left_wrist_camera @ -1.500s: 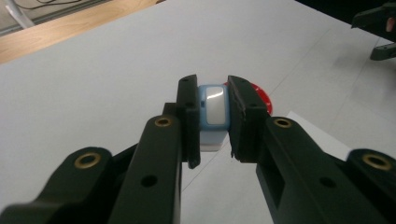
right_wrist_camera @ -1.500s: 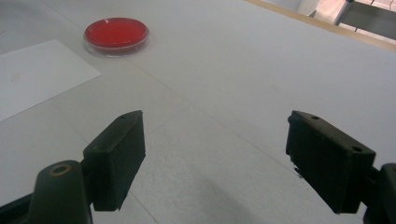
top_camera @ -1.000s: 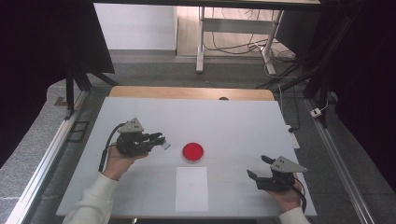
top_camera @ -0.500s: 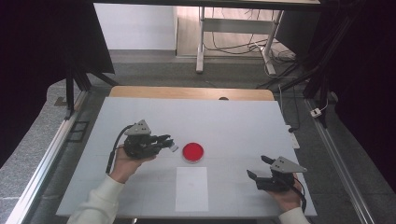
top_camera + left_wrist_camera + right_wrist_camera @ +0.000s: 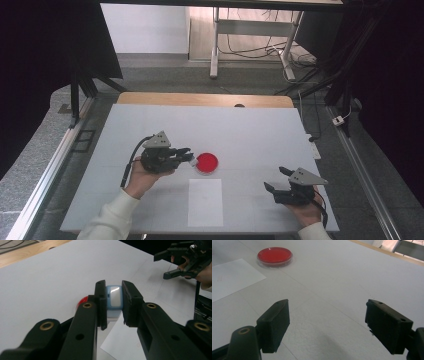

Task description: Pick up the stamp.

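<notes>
White matte table bears a round red dish; left gripper pinches a glossy blue-white block at nine o'clock of it, right gripper wide.

A lab-like test room: a white table inside a black frame, cables at upper centre.
</notes>
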The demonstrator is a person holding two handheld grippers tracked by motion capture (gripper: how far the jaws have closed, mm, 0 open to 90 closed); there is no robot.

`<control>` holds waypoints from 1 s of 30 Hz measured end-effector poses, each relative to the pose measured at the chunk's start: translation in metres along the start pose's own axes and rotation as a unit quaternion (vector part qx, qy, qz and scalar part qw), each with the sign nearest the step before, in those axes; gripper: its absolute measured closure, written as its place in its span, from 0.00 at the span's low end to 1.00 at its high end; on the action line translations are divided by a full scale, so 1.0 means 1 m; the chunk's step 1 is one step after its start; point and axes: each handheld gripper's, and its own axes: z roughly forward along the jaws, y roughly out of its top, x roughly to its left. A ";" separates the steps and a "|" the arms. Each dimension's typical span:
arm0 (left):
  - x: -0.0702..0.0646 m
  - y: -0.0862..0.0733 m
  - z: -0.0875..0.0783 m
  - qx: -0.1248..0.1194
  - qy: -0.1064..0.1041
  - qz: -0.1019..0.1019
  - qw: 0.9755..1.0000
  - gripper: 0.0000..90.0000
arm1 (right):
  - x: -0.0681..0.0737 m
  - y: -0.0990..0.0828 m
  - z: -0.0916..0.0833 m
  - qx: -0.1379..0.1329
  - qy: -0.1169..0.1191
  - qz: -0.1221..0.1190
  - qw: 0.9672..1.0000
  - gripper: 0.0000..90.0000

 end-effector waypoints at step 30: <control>-0.023 0.000 0.040 0.020 -0.037 0.020 0.999 0.84 | -0.001 0.001 0.005 0.000 -0.003 0.001 1.000 0.22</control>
